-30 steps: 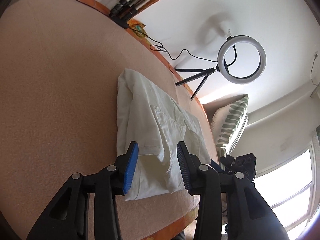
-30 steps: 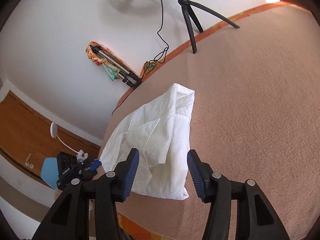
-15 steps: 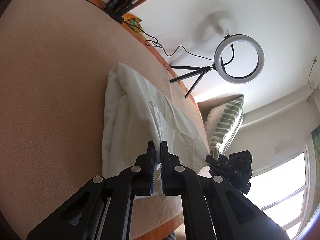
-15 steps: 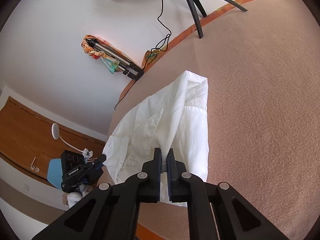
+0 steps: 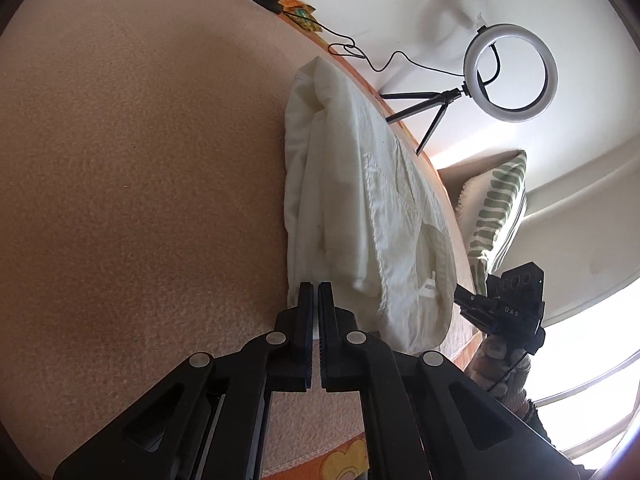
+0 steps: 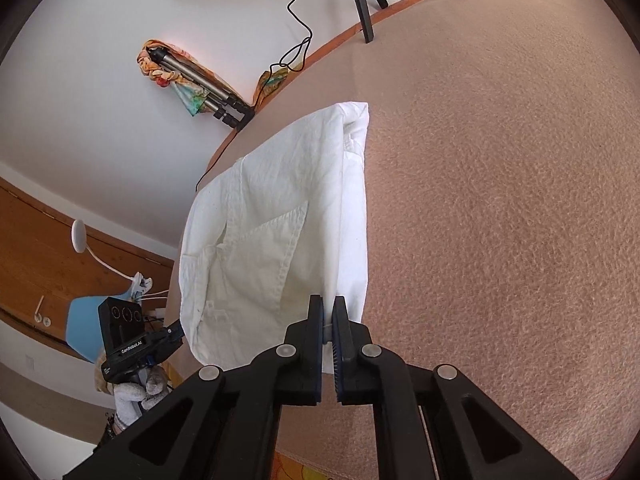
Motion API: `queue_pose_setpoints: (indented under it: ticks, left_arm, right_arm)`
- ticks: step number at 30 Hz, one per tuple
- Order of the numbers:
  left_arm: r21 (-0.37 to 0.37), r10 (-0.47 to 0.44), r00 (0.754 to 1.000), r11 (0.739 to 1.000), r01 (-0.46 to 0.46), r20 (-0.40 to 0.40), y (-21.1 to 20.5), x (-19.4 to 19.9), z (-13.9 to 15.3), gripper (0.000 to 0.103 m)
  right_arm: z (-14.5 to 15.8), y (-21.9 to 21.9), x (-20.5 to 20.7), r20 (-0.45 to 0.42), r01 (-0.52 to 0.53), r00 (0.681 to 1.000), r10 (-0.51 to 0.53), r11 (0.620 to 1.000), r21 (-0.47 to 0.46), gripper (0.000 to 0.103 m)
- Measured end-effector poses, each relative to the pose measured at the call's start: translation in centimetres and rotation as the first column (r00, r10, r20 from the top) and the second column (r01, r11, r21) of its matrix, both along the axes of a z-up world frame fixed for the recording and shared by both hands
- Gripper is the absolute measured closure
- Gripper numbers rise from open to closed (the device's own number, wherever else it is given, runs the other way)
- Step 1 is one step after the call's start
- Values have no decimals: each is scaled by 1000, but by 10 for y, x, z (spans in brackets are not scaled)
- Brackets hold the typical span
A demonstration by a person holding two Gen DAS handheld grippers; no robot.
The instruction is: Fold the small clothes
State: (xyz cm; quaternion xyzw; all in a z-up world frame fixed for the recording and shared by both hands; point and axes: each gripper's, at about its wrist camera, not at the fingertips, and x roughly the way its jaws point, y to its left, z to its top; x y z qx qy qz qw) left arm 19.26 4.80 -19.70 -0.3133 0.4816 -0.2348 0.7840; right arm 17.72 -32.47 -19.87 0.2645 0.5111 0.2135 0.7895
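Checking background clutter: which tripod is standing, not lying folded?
The black tripod holding the white ring light stands open; the grey folded tripod lies flat.

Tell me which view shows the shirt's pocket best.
The right wrist view: the pocket faces the camera nearly flat on the white shirt, its stitched outline clear. The left wrist view sees the shirt edge-on and bunched, so the pocket shows only as a foreshortened seam.
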Motion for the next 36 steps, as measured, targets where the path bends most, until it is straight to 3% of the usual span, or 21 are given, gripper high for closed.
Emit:
queue_pose_setpoints:
  ticks: [3, 7, 11, 14, 16, 18, 22, 24, 26, 29, 31, 36]
  left_arm:
    - [63, -12, 998, 998, 9, 58, 2, -6, 19, 102]
    - [137, -13, 982, 990, -13, 186, 2, -2, 62, 102]
    - [196, -30, 963, 980, -24, 267, -18, 29, 94, 98]
    - [286, -42, 954, 957, -46, 296, -45, 58, 101, 97]
    - [301, -41, 959, 952, -47, 280, -59, 75, 96, 97]
    - [367, -41, 960, 928, -67, 278, -71, 86, 86, 97]
    - [429, -23, 980, 901, -65, 197, -69, 96, 46, 97]
    - [439, -24, 986, 897, -51, 164, -64, 94, 28, 97]
    - [422, -24, 981, 905, -60, 192, -57, 89, 17, 98]
    - [423, -38, 978, 904, -54, 206, -56, 85, 17, 99]
    - [421, -37, 981, 906, -46, 188, -56, 88, 24, 99]
    - [401, -84, 954, 915, -41, 288, -72, 94, 63, 99]
  right_arm:
    - [12, 2, 2, 12, -32, 999, 32, 999, -37, 95]
    - [51, 6, 0, 122, -48, 990, 71, 983, -178, 78]
    - [90, 22, 14, 252, -59, 960, 123, 967, -248, 73]
    - [103, 43, 37, 306, -68, 939, 156, 957, -281, 73]
    - [104, 56, 55, 314, -69, 935, 165, 953, -296, 73]
    - [98, 66, 71, 302, -81, 938, 171, 954, -289, 73]
    - [77, 92, 92, 266, -149, 937, 229, 946, -289, 73]
    - [63, 107, 97, 241, -187, 933, 267, 932, -310, 73]
    - [44, 121, 101, 208, -214, 931, 300, 910, -355, 73]
    - [16, 136, 104, 143, -250, 931, 335, 873, -419, 73]
    - [13, 137, 104, 132, -265, 928, 349, 865, -426, 73]
    - [43, 129, 109, 211, -251, 918, 336, 903, -348, 71]
